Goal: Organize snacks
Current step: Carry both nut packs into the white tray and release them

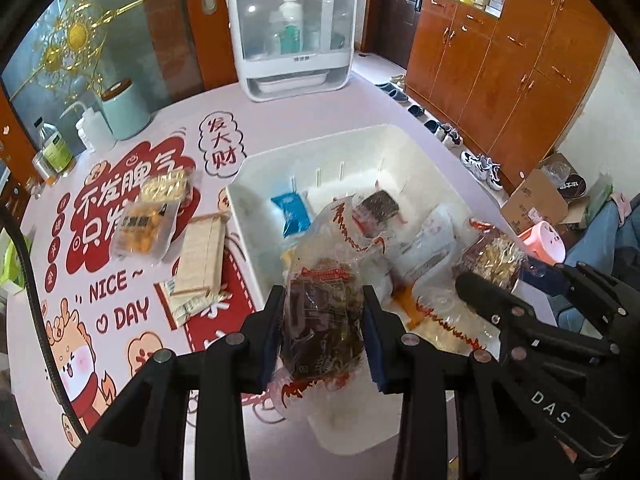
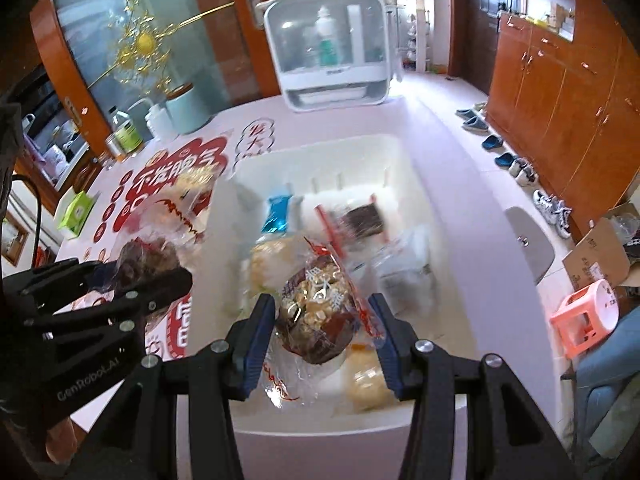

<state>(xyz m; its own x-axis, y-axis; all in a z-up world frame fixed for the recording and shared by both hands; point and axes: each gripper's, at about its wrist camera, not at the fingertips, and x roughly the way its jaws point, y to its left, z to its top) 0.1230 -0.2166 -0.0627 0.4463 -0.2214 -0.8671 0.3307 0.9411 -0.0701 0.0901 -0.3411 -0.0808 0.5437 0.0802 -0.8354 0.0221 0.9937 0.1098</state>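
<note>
A white bin point(image 1: 400, 136) point(image 2: 320, 152) stands on the table with a blue packet point(image 1: 291, 210) point(image 2: 277, 216), a dark brown packet point(image 1: 380, 204) point(image 2: 364, 218) and clear wrapped snacks inside. My left gripper point(image 1: 323, 300) is shut on a clear-wrapped dark brown cake point(image 1: 324, 320) above the bin's near left corner; it also shows in the right wrist view point(image 2: 144, 258). My right gripper point(image 2: 322, 306) is shut on a clear-wrapped nut-topped brown cake point(image 2: 318, 320) over the bin's near part, also visible in the left wrist view point(image 1: 494, 258).
On the printed tablecloth left of the bin lie an orange snack bag point(image 1: 140, 228), a yellow packet point(image 1: 168, 186) and a beige wafer pack point(image 1: 200, 256). A white cabinet point(image 1: 292, 36), mint canister point(image 1: 122, 108) and bottles point(image 1: 56, 148) stand at the back. Shoes, cardboard box and pink stool point(image 2: 586, 316) are on the floor right.
</note>
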